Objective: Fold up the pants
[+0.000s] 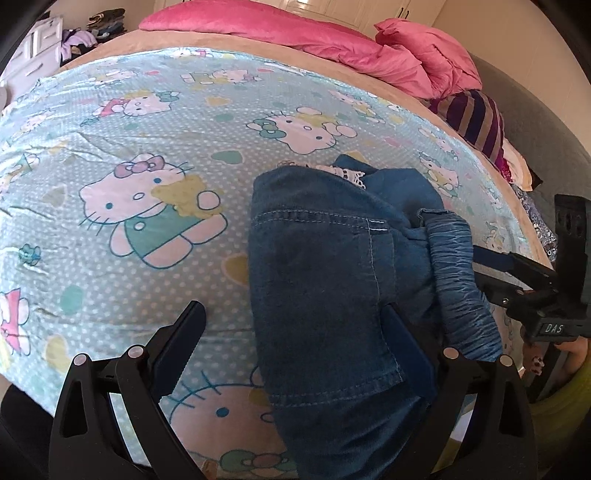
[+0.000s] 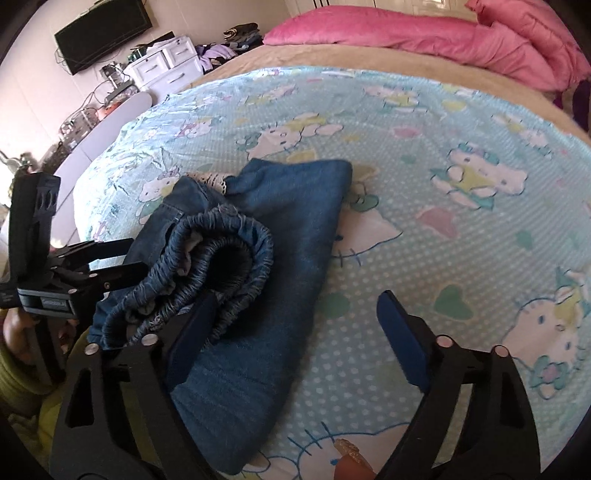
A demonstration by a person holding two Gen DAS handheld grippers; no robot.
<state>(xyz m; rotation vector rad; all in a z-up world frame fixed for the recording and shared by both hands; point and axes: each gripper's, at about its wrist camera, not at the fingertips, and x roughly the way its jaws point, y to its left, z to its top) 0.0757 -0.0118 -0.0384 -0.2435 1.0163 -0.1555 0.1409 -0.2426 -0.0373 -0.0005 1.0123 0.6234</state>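
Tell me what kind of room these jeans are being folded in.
A bedroom, most likely a child's: the jeans lie on a bed spread with a cartoon-cat sheet, pink pillows sit at its far end, and a white drawer unit stands under a wall-mounted TV.

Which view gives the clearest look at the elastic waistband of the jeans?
The right wrist view: the gathered waistband sits near centre, its opening and frayed edge facing the camera. The left wrist view shows the waistband only side-on, as a ruched strip along the right edge of the jeans.
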